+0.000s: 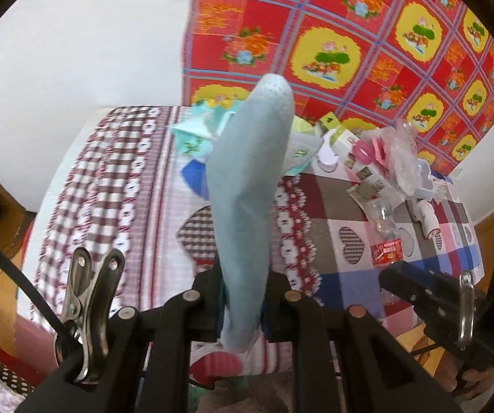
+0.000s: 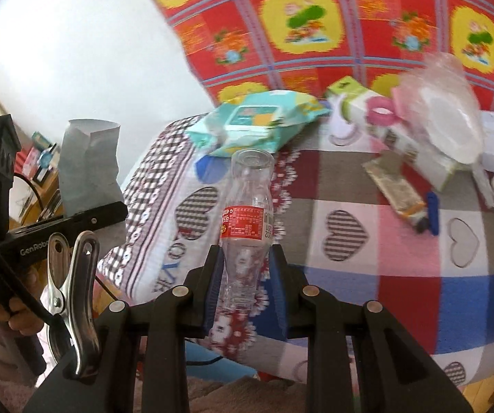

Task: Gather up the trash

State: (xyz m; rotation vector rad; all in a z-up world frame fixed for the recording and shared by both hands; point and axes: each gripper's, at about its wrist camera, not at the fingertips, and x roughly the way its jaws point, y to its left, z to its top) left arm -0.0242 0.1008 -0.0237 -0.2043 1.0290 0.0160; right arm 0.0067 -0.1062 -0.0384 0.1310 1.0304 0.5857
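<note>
Here, clear uncapped bottle (image 2: 247,220); red label

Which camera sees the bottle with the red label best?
The right wrist view: the clear bottle stands big between the right gripper fingers, label readable. The left wrist view shows the clear bottle small, off at the side.

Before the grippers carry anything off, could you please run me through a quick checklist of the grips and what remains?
1. left gripper shut on the face mask: ok.
2. right gripper shut on the plastic bottle: ok.
3. Bottle cap: not ok, mouth open.
4. Bottle contents: ok, looks empty.
5. Trash bin located: cannot tell, none in view.
6. Table cleared: not ok; the wipes pack and tube remain.
</note>
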